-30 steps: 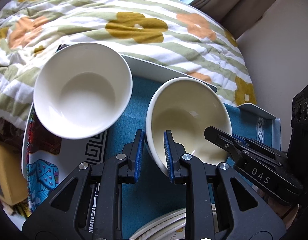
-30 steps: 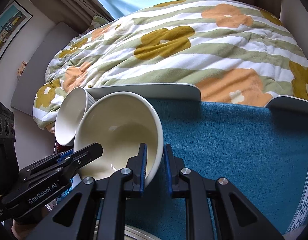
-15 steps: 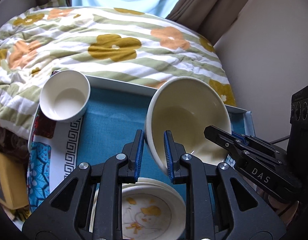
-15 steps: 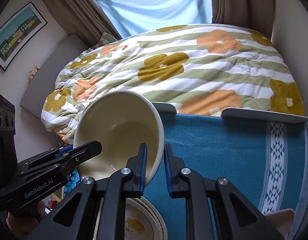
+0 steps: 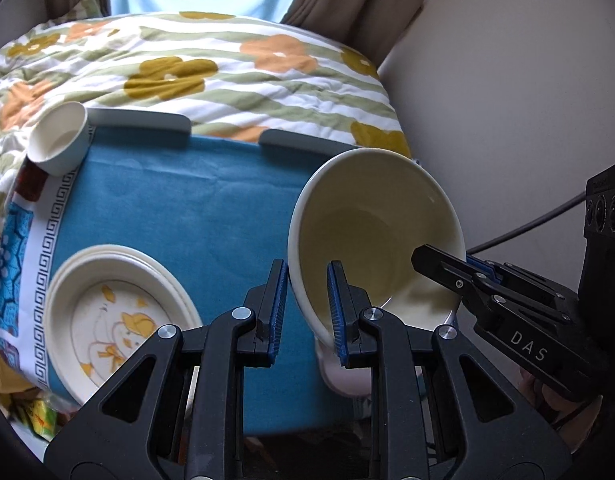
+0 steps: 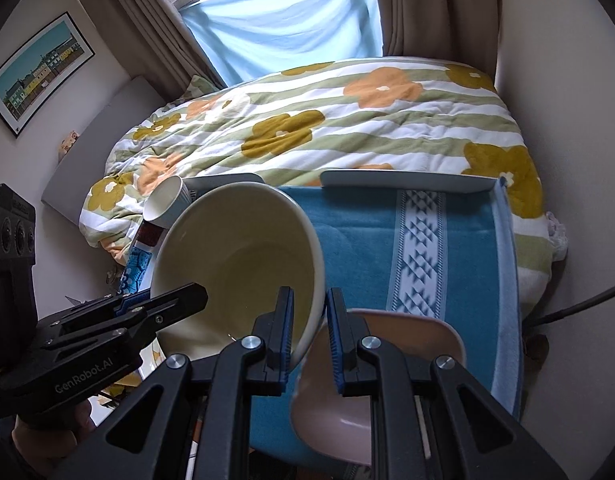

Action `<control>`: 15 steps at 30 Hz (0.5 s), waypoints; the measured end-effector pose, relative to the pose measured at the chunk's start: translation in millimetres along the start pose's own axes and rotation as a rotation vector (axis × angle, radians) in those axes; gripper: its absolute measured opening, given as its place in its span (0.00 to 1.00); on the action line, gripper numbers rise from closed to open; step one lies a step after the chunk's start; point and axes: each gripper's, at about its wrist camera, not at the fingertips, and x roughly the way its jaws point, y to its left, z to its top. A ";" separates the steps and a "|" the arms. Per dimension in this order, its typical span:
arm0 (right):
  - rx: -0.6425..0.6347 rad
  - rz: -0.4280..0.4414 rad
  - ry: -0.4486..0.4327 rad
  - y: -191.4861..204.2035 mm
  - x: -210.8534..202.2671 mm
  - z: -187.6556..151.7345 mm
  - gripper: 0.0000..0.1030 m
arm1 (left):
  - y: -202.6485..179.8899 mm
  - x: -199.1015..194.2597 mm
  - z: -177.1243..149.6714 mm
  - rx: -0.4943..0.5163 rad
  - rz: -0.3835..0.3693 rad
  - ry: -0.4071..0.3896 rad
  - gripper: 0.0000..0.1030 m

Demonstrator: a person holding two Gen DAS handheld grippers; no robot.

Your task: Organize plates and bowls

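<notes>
Both grippers hold one large cream bowl (image 5: 371, 232) in the air, tilted, above the near right part of the blue-clothed table (image 5: 195, 196). My left gripper (image 5: 305, 308) is shut on its left rim. My right gripper (image 6: 309, 330) is shut on its right rim; the bowl also shows in the right wrist view (image 6: 235, 256). A pink bowl (image 6: 379, 392) sits on the cloth right under the cream bowl. A stack of cream plates with a yellow print (image 5: 115, 320) lies at the near left. A small white bowl (image 5: 59, 140) stands at the far left corner.
A tray rim (image 6: 403, 180) edges the table's far side. Behind it lies a bed with a flowered striped quilt (image 6: 347, 120). A white wall (image 5: 507, 100) is close on the right. A black cable (image 6: 571, 304) hangs at the right.
Both grippers have drawn back and to the right with the cream bowl, away from the small white bowl. The plate stack and the pink bowl have come into view.
</notes>
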 end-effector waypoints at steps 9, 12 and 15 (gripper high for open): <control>0.107 -0.038 0.047 -54.9 -9.5 -45.2 0.15 | -50.0 45.8 -28.4 0.107 0.005 0.137 0.17; 0.140 -0.047 0.065 -65.7 -1.9 -56.6 0.15 | -53.8 62.9 -34.5 0.149 0.017 0.184 0.17; 0.161 -0.062 0.085 -72.9 8.2 -65.3 0.15 | -56.2 77.9 -39.6 0.185 0.026 0.222 0.17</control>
